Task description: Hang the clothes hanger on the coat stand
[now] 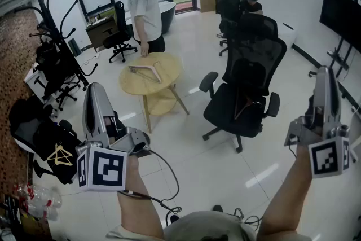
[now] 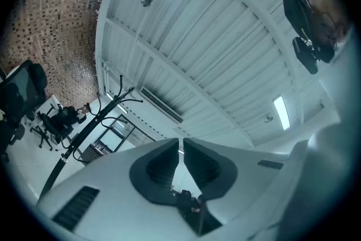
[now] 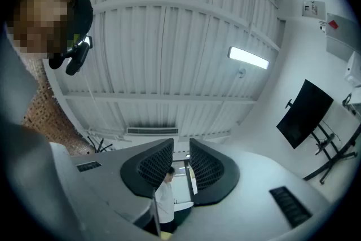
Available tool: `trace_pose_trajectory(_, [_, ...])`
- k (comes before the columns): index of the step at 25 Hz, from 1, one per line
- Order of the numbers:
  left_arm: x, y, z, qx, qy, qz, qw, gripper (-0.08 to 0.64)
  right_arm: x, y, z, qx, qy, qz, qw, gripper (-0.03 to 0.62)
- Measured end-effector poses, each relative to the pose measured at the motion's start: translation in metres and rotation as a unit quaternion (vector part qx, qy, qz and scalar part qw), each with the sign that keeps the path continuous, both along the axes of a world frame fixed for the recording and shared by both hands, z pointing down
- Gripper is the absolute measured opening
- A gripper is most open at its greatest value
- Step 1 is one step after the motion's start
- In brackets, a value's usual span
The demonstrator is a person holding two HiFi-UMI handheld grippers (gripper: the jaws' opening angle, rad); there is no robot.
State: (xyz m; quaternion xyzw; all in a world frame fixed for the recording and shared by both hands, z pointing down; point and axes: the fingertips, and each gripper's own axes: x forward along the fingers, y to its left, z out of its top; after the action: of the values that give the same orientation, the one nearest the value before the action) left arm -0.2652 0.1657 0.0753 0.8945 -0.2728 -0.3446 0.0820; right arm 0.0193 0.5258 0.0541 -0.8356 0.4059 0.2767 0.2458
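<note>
The wooden clothes hanger (image 1: 145, 71) lies flat on the round wooden bench (image 1: 170, 60), well apart from both grippers, so nothing has been picked up yet. The black coat stand (image 1: 49, 20) is off to the left by the brick wall, away from the bench.

The left gripper (image 1: 95, 88) and right gripper (image 1: 326, 71) are both raised and tilted toward the ceiling, apparently just carried. The left jaws are all but together on nothing. The right jaws stand slightly apart, also empty.

The hanger's long axis runs roughly across the head view, left to right, and its arms form a shallow bend. Its hook is too small to read for direction.
</note>
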Motion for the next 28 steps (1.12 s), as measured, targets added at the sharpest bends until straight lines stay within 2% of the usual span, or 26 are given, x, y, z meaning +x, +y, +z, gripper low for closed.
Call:
trace_pose_trajectory(9, [0.117,0.066,0.035,0.034,-0.086,0.006,0.9957,0.044,0.075,0.035,0.034,-0.075,-0.011,0.030,0.997,0.048])
trace_pose_trajectory(12, [0.154,0.080,0.045,0.056,-0.120,0.022,0.9910,0.044,0.094,0.032,0.049,-0.102,-0.022,0.042,0.994,0.048])
trace_pose_trajectory(14, [0.179,0.082,0.057,0.070,-0.148,0.032,0.9859,0.044,0.103,0.022,0.060,-0.121,-0.027,0.048,0.991,0.072])
trace_pose_trajectory(19, [0.230,0.051,0.083,0.074,-0.175,0.066,0.9796,0.044,0.123,-0.025,0.079,-0.158,-0.035,0.062,0.985,0.072])
trace_pose_trajectory(25, [0.298,-0.004,0.089,0.092,-0.195,0.119,0.9692,0.070,0.152,-0.090,0.075,-0.192,-0.042,0.106,0.975,0.072])
trace_pose_trajectory(28, [0.317,-0.025,0.092,0.096,-0.197,0.142,0.9654,0.084,0.158,-0.115,0.078,-0.210,-0.048,0.127,0.968,0.072])
